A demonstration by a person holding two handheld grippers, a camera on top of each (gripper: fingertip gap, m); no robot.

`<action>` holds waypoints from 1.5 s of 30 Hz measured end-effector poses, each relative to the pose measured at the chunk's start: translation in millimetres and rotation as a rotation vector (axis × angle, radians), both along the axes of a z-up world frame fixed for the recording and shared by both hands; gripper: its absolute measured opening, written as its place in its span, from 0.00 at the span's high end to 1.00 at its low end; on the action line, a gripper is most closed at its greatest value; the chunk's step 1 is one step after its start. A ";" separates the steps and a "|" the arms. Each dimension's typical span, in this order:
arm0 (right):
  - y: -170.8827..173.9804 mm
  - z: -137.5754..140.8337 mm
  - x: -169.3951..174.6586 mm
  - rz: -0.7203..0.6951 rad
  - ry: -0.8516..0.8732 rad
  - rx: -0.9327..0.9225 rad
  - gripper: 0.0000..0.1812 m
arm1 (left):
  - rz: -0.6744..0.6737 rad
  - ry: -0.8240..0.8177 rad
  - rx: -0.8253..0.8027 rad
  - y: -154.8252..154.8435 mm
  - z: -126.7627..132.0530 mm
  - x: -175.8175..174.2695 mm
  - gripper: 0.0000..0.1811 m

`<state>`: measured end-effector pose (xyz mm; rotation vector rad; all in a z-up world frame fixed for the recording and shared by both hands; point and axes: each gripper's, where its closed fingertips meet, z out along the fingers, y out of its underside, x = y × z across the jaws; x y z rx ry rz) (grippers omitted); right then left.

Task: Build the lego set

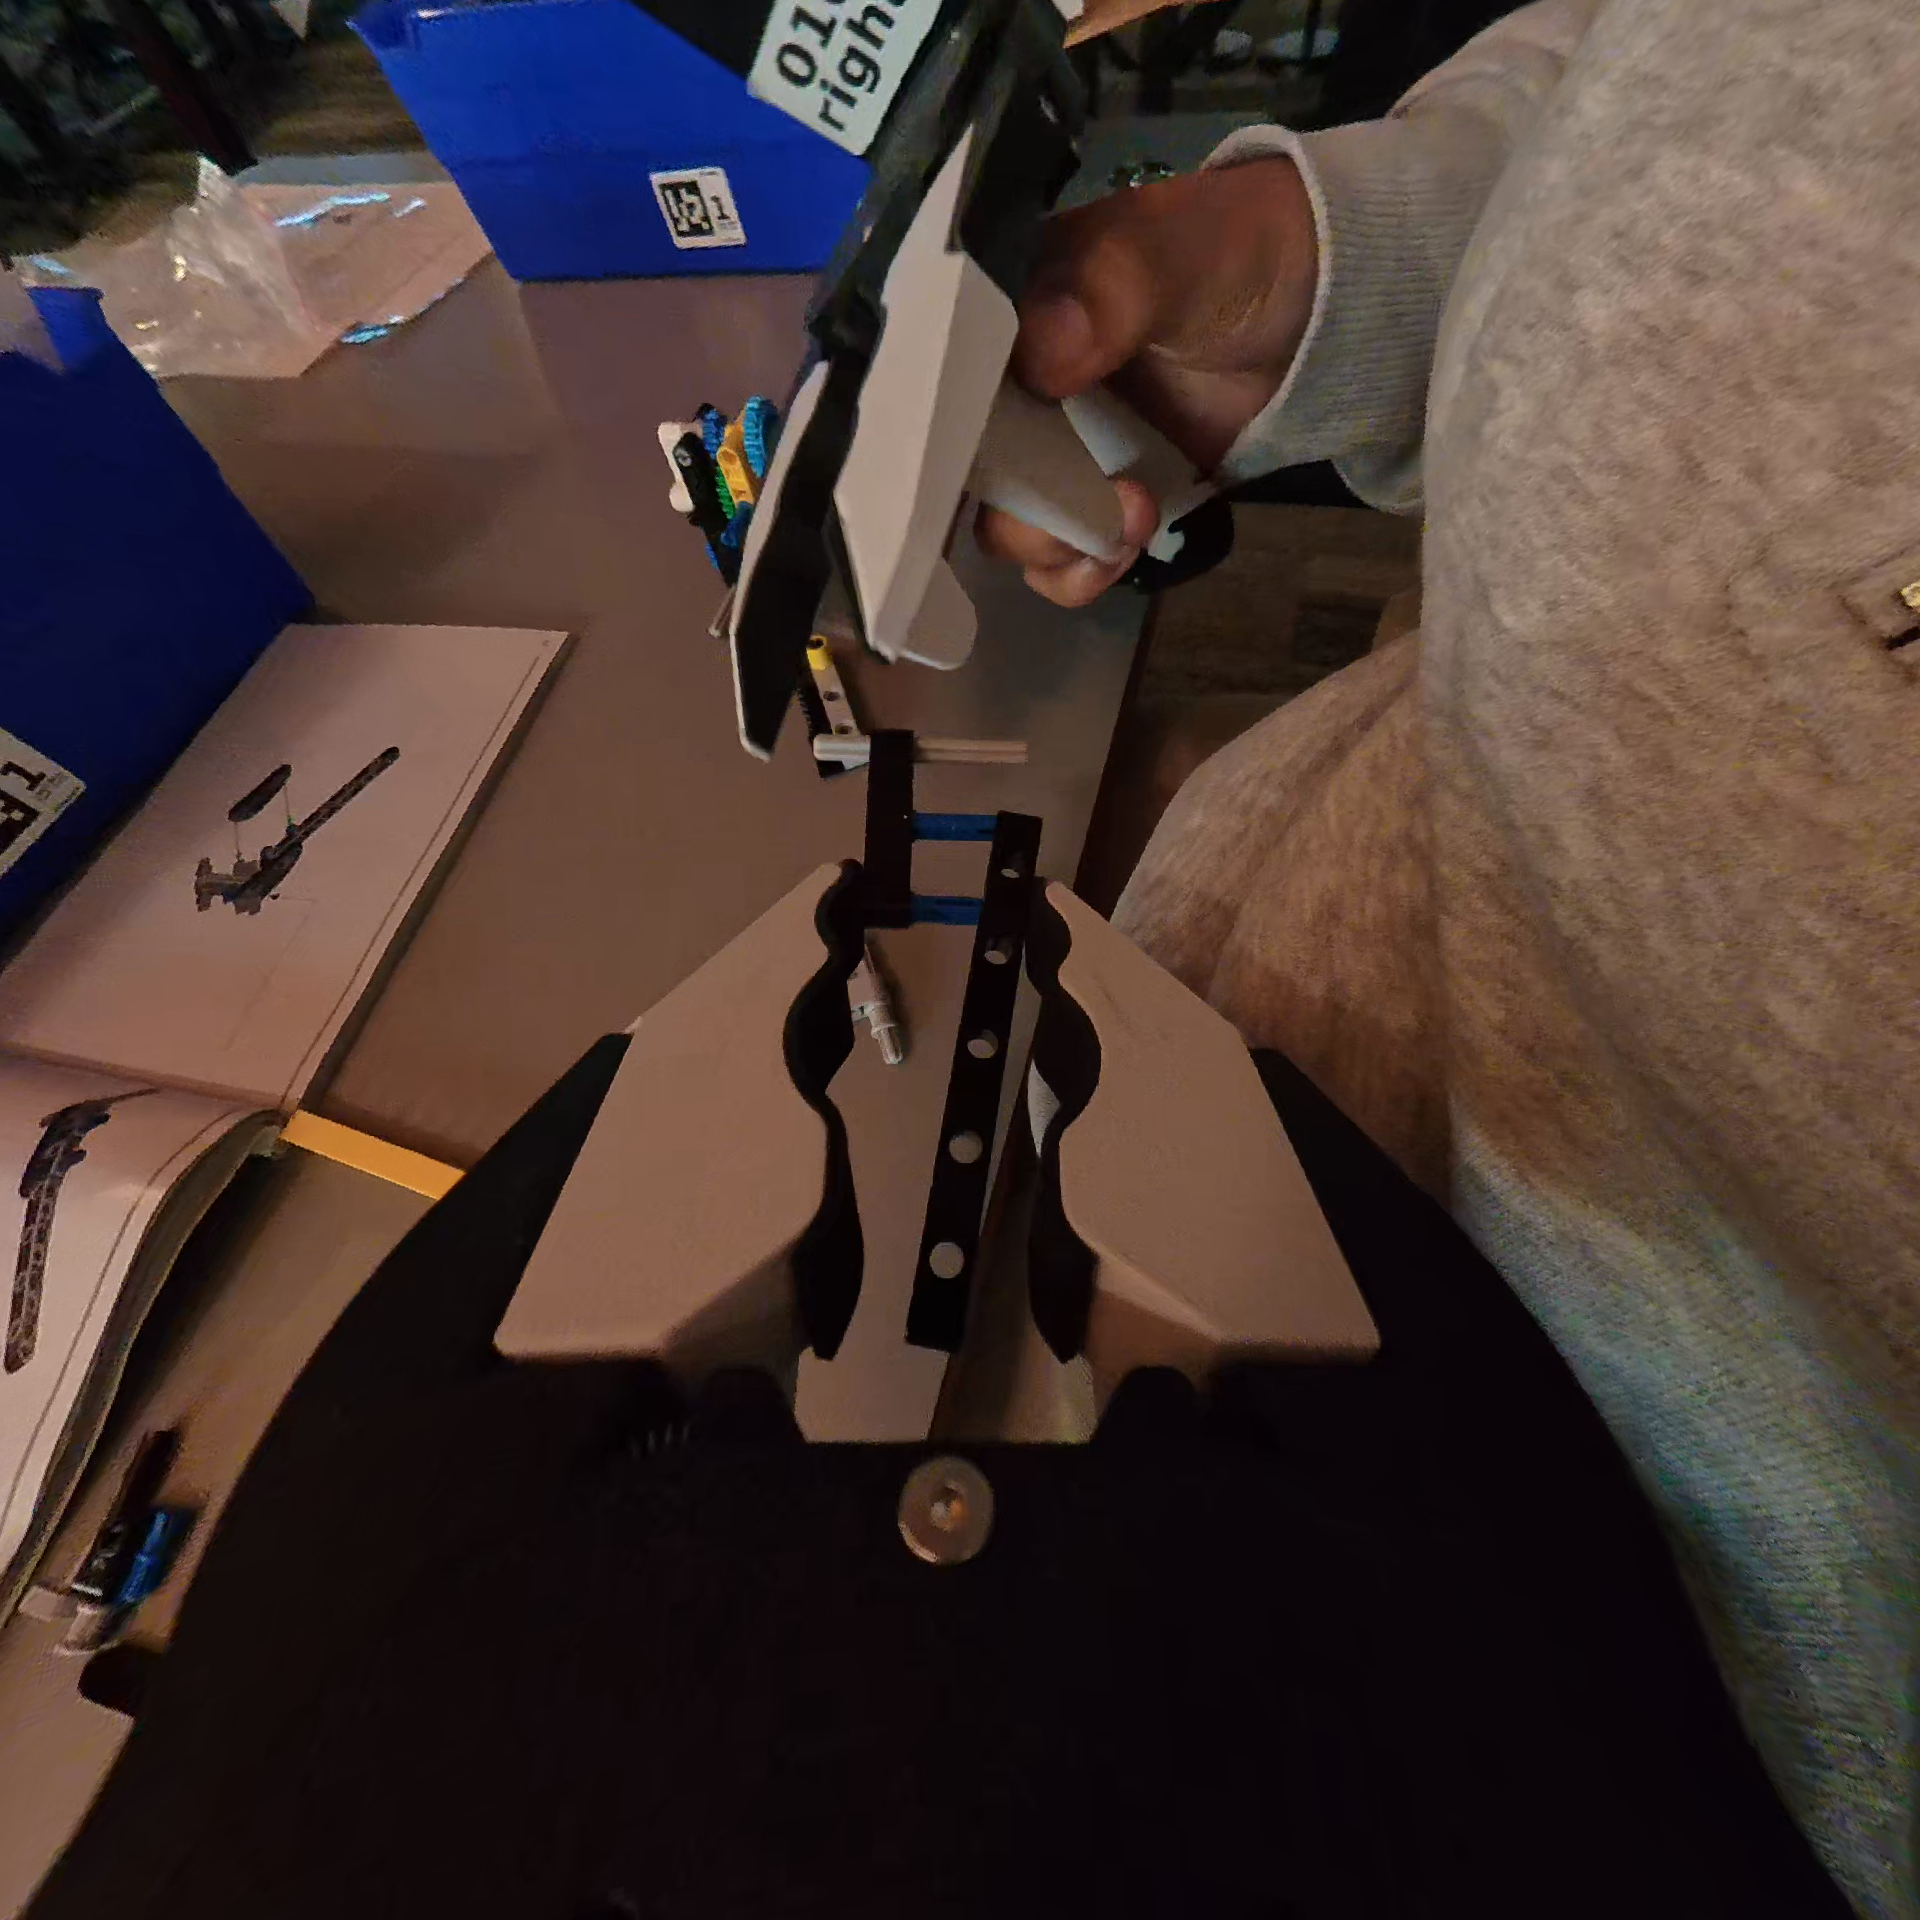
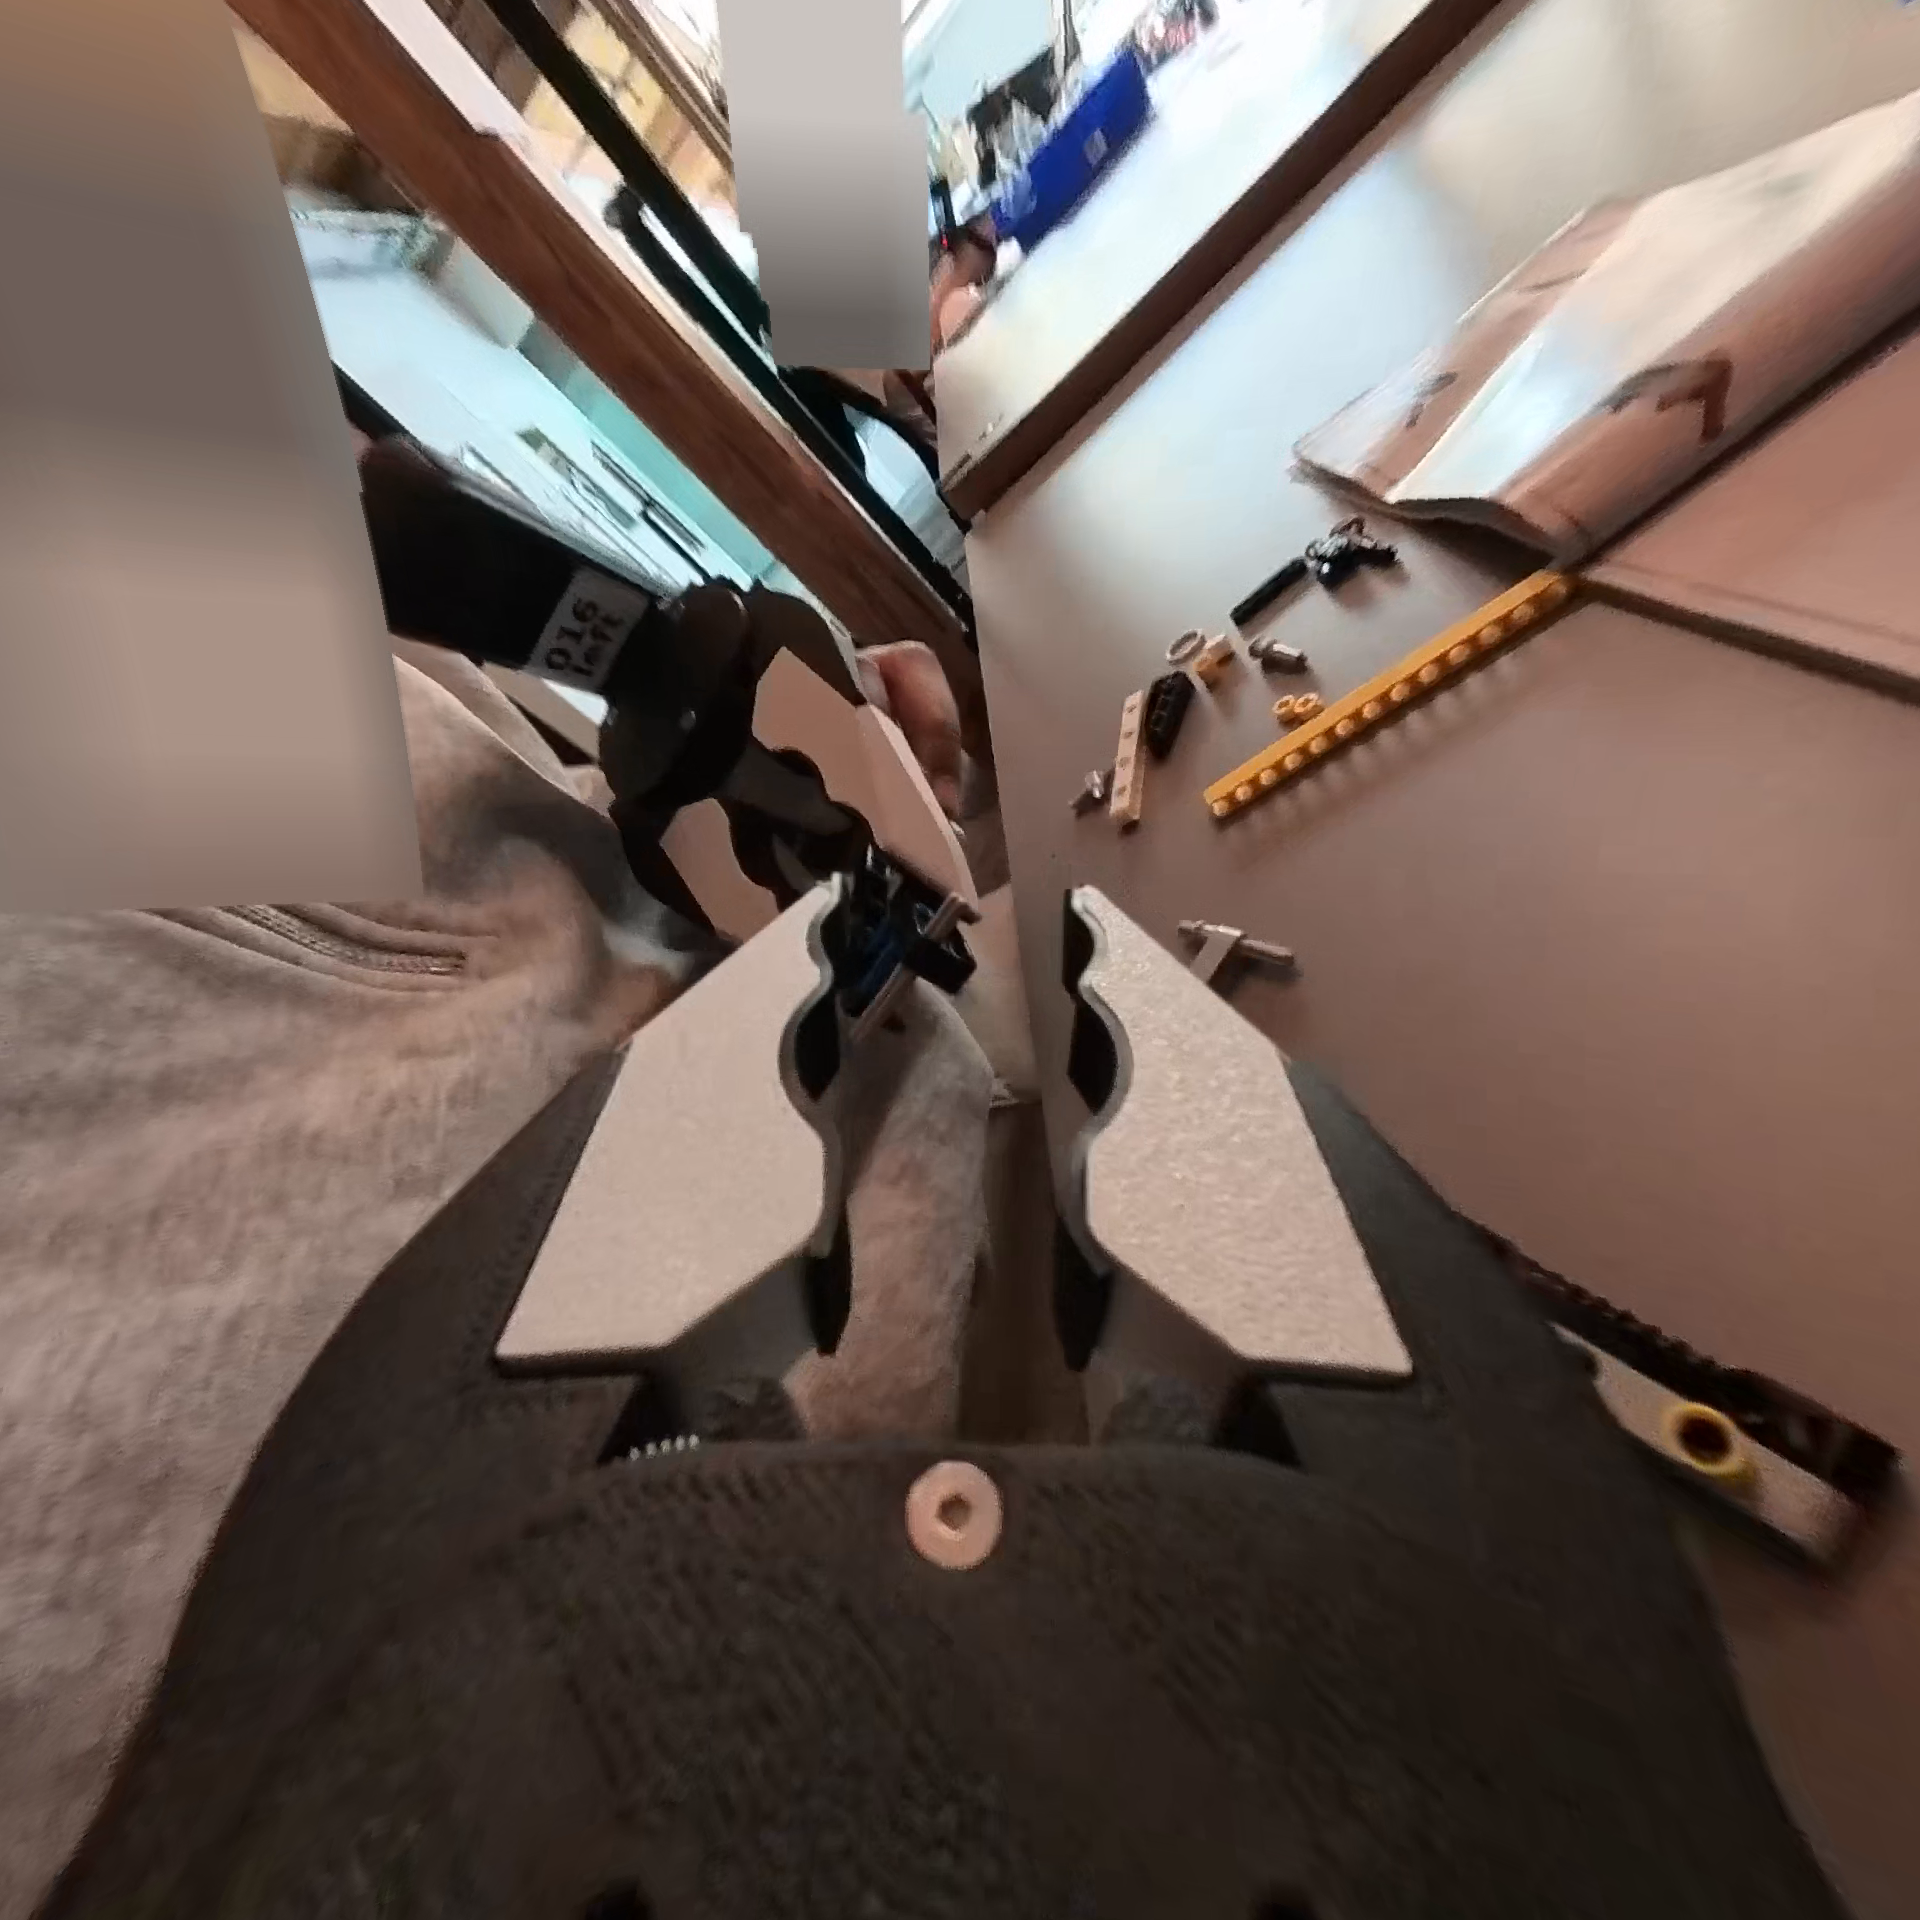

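My left gripper point(image 1: 945, 899) is shut on a black beam assembly point(image 1: 977, 1081): a long black beam with holes and a short black beam point(image 1: 888, 831), joined by two blue pins point(image 1: 945, 828). It holds the assembly above the table's near edge. My right gripper point(image 1: 842, 675), held by a hand, hangs just beyond and above the assembly, pointing down at it. In the right wrist view the right gripper point(image 2: 951, 904) is open and empty. Its left fingertip is next to the assembly point(image 2: 894, 945), which the left gripper point(image 2: 873, 883) holds.
Loose parts lie on the table point(image 1: 623, 831): a grey pin point(image 1: 878, 1013), a grey connector point(image 1: 852, 748), a white beam with a yellow pin point(image 1: 826, 691), a coloured pile point(image 1: 722, 468), a yellow plate point(image 2: 1392, 691). An open booklet point(image 1: 260, 852) and blue bins point(image 1: 582, 135) sit left. A person's sweater point(image 1: 1610, 935) fills the right. Across from one pair of fingers to the other is roughly 5 cm.
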<state>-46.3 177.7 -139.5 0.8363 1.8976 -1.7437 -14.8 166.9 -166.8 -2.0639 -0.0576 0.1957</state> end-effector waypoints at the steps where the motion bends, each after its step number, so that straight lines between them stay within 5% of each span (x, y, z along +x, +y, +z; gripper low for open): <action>1: -3.6 -4.1 3.6 0.021 0.000 0.031 0.77 | -0.014 0.000 -0.006 0.3 -0.5 1.5 0.85; 9: -20.5 -15.7 27.9 0.173 -0.126 0.031 0.89 | -0.087 -0.032 -0.034 3.0 -0.1 9.8 0.84; 16: -11.5 -5.3 10.0 0.076 -0.123 -0.044 0.93 | 0.152 -0.136 0.139 -8.6 19.5 -25.0 0.65; 21: -8.3 5.6 2.1 0.026 -0.086 -0.098 0.93 | 0.255 -0.304 0.305 -20.1 29.8 -36.0 0.61; 31: -12.7 3.7 6.3 0.043 -0.103 -0.086 0.93 | 0.123 -0.078 0.173 -7.6 19.5 -8.3 0.87; 45: -11.6 7.1 0.1 -0.021 -0.093 -0.109 0.93 | 0.118 -0.142 0.204 -3.9 21.6 -2.9 0.96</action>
